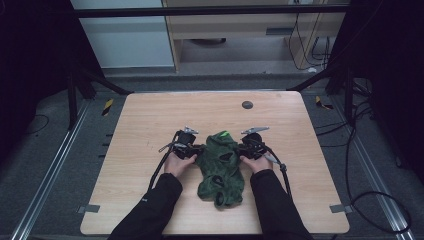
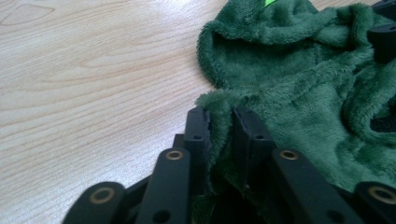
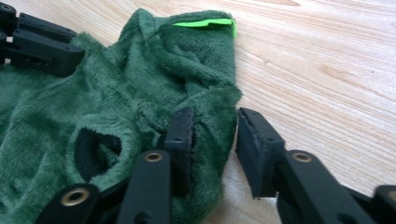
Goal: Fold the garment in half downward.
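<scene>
1. A dark green fleece garment (image 1: 220, 167) lies crumpled on the wooden counter (image 1: 150, 125), about midway between its left and right edges and nearer the near edge than the far one.
2. A bright green tab (image 3: 203, 22) shows at the garment's far end, next to a rolled opening in the fleece.
3. The left claw (image 2: 219, 126) sits at the garment's left side, low over the counter. A fold of the fleece edge stands up between its two black jaws, and both pads press against it, so this claw is pinching the garment.
4. The right claw (image 3: 212, 140) sits at the garment's right side. Its jaws stand partly spread: the left-hand jaw in its own view lies against the fleece edge, while a clear gap separates the other jaw from the fabric, so the grip is not closed.
5. In the high view, the left hand (image 1: 179, 162) and right hand (image 1: 257, 162) flank the garment, with dark sleeves coming in from the counter's near edge.
6. A small dark round disc (image 1: 247, 104) lies near the counter's far edge, well apart from the garment.
</scene>
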### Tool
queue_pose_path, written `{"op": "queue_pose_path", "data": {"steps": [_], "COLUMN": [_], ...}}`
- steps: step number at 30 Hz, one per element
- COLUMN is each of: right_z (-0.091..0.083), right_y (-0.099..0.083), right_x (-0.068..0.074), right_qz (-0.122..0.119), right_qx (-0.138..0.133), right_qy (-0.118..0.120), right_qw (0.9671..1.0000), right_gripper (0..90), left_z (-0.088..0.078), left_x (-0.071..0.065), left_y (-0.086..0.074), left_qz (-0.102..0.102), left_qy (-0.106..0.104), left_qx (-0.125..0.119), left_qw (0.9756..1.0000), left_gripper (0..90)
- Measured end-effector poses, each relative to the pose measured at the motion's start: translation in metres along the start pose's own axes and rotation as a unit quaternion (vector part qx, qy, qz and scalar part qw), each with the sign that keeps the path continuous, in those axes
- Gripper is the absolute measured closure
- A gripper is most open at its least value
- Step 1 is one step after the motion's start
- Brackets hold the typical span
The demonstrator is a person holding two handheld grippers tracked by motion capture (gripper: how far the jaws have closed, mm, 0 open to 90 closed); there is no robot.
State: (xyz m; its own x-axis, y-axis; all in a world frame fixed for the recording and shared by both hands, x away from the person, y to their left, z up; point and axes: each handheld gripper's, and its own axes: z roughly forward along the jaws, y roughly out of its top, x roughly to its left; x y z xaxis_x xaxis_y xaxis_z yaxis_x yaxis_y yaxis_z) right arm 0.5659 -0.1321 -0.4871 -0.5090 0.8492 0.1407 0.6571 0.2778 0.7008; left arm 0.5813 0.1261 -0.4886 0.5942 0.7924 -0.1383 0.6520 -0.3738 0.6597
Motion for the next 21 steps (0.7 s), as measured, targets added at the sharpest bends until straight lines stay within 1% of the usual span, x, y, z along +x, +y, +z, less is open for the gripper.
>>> {"op": "queue_pose_path", "data": {"steps": [3, 4, 5, 7, 13, 14, 17, 18, 21], "right_z": [0.000, 0.000, -0.001, -0.003, -0.004, -0.004, -0.008, -0.008, -0.015], "right_y": [0.000, 0.000, 0.000, 0.001, 0.003, 0.003, 0.005, 0.005, 0.009], "right_x": [0.001, 0.001, 0.002, 0.002, 0.001, 0.001, 0.002, 0.002, 0.004], "right_qz": [0.000, 0.000, -0.003, -0.005, -0.009, -0.009, -0.011, -0.011, -0.012], "right_qx": [0.002, 0.002, 0.001, 0.001, 0.004, 0.004, -0.005, -0.005, -0.017], "right_qy": [0.001, 0.001, 0.004, 0.005, 0.011, 0.011, 0.012, 0.012, 0.017], "right_qw": [1.0000, 1.0000, 1.0000, 1.0000, 0.9999, 0.9999, 0.9998, 0.9998, 0.9996], "right_gripper": [73.9, 73.9, 77.2, 79.5, 82.7, 82.7, 83.7, 83.7, 84.0], "left_z": [0.000, 0.000, -0.001, -0.002, -0.003, -0.005, -0.012, -0.012, -0.020], "left_x": [-0.001, -0.001, -0.002, -0.003, -0.004, -0.004, -0.008, -0.008, -0.011], "left_y": [0.000, 0.000, 0.001, 0.001, 0.003, 0.003, 0.006, 0.006, 0.010], "left_qz": [0.001, 0.001, 0.007, 0.009, 0.010, 0.013, 0.019, 0.019, 0.023], "left_qy": [-0.001, -0.001, 0.000, -0.001, -0.003, -0.003, -0.004, -0.004, -0.009], "left_qx": [0.001, 0.001, 0.003, 0.001, -0.004, -0.002, -0.009, -0.009, -0.023], "left_qw": [1.0000, 1.0000, 1.0000, 1.0000, 0.9999, 0.9999, 0.9998, 0.9998, 0.9994], "left_gripper": [80.8, 81.8, 82.5, 83.2, 84.5, 84.5, 84.7, 84.7, 84.8]}}
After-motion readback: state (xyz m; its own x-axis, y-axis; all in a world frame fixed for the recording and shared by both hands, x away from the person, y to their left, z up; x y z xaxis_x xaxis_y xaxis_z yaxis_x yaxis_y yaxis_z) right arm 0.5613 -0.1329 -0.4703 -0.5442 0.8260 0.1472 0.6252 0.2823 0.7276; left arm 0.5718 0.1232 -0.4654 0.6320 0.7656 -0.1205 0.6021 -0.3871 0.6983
